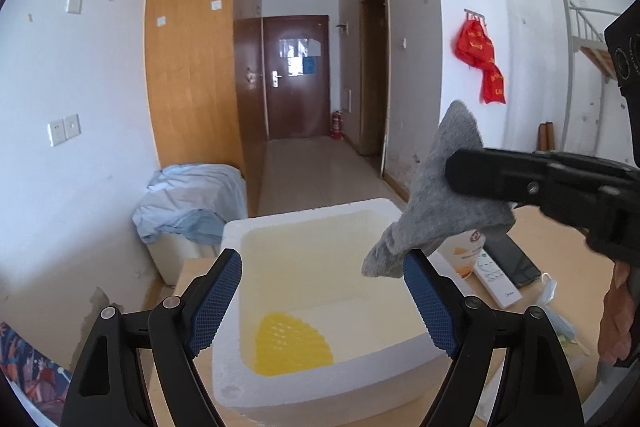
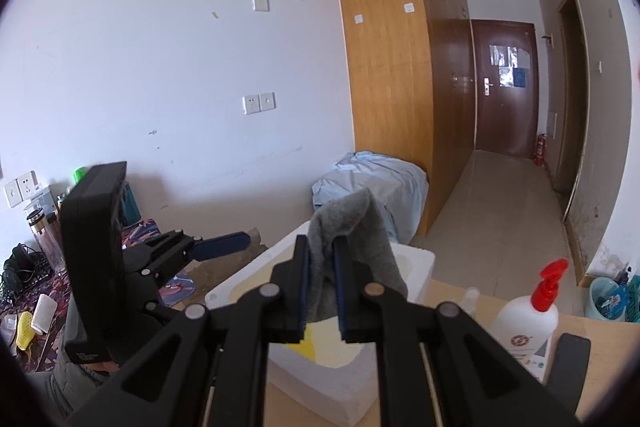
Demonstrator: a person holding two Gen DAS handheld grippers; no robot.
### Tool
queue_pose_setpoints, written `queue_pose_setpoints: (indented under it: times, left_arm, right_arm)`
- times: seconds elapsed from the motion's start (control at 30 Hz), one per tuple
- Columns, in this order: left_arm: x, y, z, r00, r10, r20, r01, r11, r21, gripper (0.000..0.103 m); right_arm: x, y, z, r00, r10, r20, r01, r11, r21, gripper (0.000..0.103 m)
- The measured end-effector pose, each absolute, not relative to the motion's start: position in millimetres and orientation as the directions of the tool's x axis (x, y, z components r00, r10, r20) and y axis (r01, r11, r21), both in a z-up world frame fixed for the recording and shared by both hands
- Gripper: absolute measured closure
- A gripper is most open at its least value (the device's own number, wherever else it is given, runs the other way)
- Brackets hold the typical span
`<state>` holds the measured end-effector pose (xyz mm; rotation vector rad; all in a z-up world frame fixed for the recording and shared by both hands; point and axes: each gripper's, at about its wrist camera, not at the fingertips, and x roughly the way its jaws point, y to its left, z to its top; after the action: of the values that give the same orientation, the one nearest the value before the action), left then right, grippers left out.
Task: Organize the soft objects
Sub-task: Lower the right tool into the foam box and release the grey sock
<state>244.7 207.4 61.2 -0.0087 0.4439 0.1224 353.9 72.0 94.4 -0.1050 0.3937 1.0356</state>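
Centrally, a white foam box (image 1: pixel 320 307) sits on a wooden desk (image 1: pixel 560 239), its cavity facing up. A yellow mesh pad (image 1: pixel 294 345) lies flat on the box floor, near the front left corner.

Left gripper (image 1: pixel 323 303): jaws stand wide apart above the box, nothing between the blue pads (image 1: pixel 218 301).

Right gripper (image 2: pixel 321 287): jaws are clamped on a grey cloth (image 2: pixel 352 251). The cloth is folded over the fingertips and hangs above the right part of the box, clear of the rim. In the left wrist view the cloth's lower corner hangs just beside the left gripper's right pad; contact cannot be determined.

Right of the box, on the desk: a white pump bottle (image 2: pixel 528 323) with a red head, a white remote (image 1: pixel 498 281), a dark phone (image 1: pixel 514 259).

A blue bundle of fabric (image 1: pixel 192 203) rests on the floor against the wardrobe (image 1: pixel 192 59).
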Motion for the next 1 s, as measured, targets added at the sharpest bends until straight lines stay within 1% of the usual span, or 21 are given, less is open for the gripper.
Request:
queue_pose_setpoints:
  times: [0.2,0.47,0.57,0.6,0.67,0.7,0.73,0.8,1.0]
  left_arm:
    - [241.1,212.6,57.4,0.891,0.147,-0.429,-0.150,0.988,0.028,0.019]
    - [236.8,217.9,51.9,0.887,0.155,-0.434,-0.161,0.987,0.022,0.019]
    - [236.3,216.0,50.9,0.885,0.166,-0.434,-0.165,0.986,0.041,0.019]
    - [235.7,215.8,50.3,0.885,0.167,-0.435,-0.165,0.985,0.044,0.019]
    - [237.4,214.8,50.4,0.883,0.168,-0.438,-0.164,0.985,0.046,0.019]
    - [237.5,214.8,50.5,0.883,0.168,-0.438,-0.165,0.985,0.045,0.019]
    - [237.6,215.0,49.8,0.883,0.168,-0.438,-0.166,0.985,0.044,0.019]
    - [237.0,216.3,49.9,0.884,0.169,-0.437,-0.170,0.985,0.038,0.019]
    - [235.5,219.1,50.7,0.884,0.167,-0.437,-0.176,0.984,0.019,0.019]
  right_arm:
    - [362.0,84.7,89.6,0.435,0.819,-0.374,-0.859,0.502,0.101,0.089]
    - [376.8,95.3,78.4,0.415,0.823,-0.387,-0.860,0.494,0.130,0.088]
    - [376.4,96.8,75.5,0.411,0.824,-0.389,-0.861,0.491,0.129,0.088]
    - [376.4,96.9,75.0,0.408,0.824,-0.393,-0.862,0.490,0.132,0.086]
    - [377.2,95.8,74.2,0.411,0.818,-0.403,-0.856,0.498,0.139,0.075]
    - [377.1,94.9,74.6,0.409,0.821,-0.398,-0.856,0.496,0.145,0.063]
    - [376.7,93.7,75.5,0.408,0.824,-0.393,-0.856,0.495,0.148,0.053]
    - [374.9,91.3,77.6,0.411,0.829,-0.380,-0.855,0.495,0.153,0.045]
    - [371.8,91.1,81.6,0.417,0.829,-0.374,-0.855,0.497,0.149,0.044]
